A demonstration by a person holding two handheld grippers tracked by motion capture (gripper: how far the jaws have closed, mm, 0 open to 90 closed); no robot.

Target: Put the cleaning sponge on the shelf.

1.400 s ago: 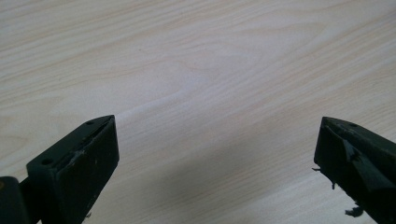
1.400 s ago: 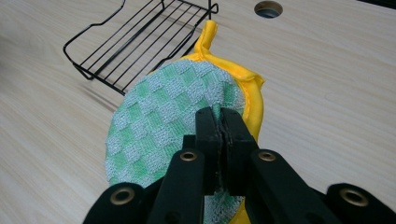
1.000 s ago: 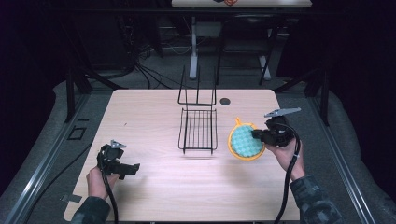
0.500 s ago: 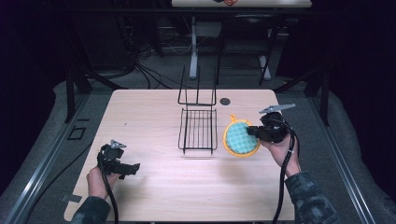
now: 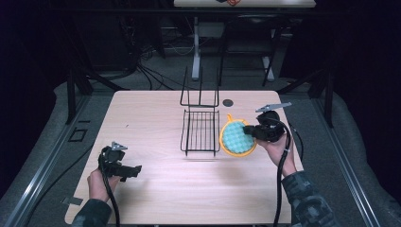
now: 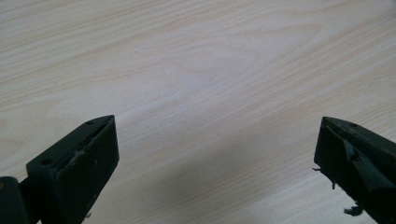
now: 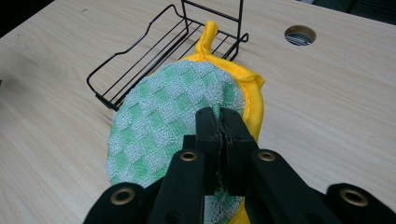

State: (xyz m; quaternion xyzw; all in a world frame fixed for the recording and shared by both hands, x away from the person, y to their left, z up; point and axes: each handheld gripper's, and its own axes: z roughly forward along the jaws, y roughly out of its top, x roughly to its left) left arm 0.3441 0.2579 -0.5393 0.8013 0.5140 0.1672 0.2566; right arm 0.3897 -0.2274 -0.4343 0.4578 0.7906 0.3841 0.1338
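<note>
Green-checked round terry pot holder with yellow rim (image 7: 173,116): pinched at its edge by right gripper (image 7: 223,122), held beside black wire rack (image 7: 154,51), probably for loading. Left gripper (image 6: 212,154): spread, idle over wooden table (image 6: 210,70).

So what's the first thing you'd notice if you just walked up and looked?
The bright round pad, green checks with a yellow rim, catches the eye first: the right gripper is pinched shut on it, right of the table's middle. Beside it to the left stands a black wire rack. Far off at the near left, the left gripper waits with jaws wide open over bare wood.
</note>
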